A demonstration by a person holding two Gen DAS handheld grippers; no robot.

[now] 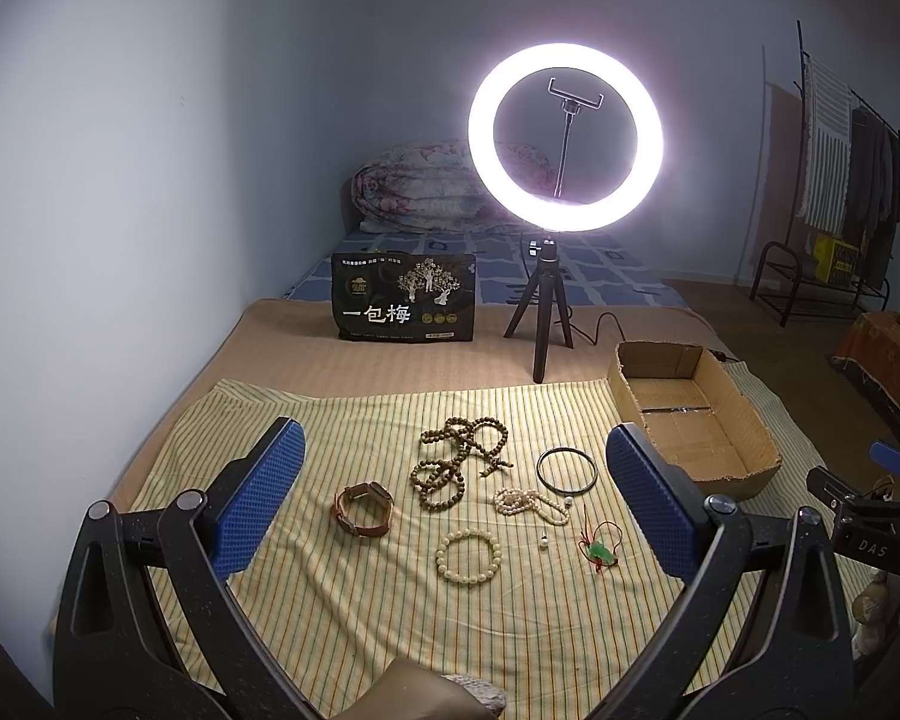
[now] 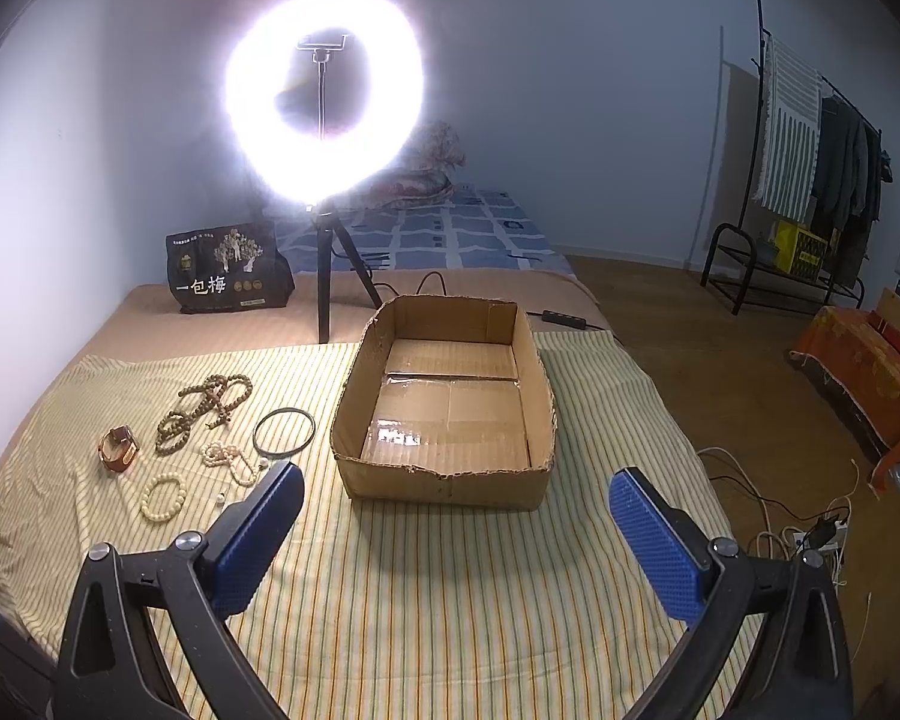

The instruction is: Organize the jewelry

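Left wrist: jewelry (image 1: pixel 468 498) beyond hand-held gripper (image 1: pixel 450 474) (spread).

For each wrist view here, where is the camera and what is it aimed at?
Left wrist: behind the open left tongs, looking over the striped cloth at the wooden bead necklace and watch; the right tongs' tip shows at the right edge.
Right wrist: behind the open right tongs, facing the empty cardboard box.
Shared: jewelry, box, ring light.
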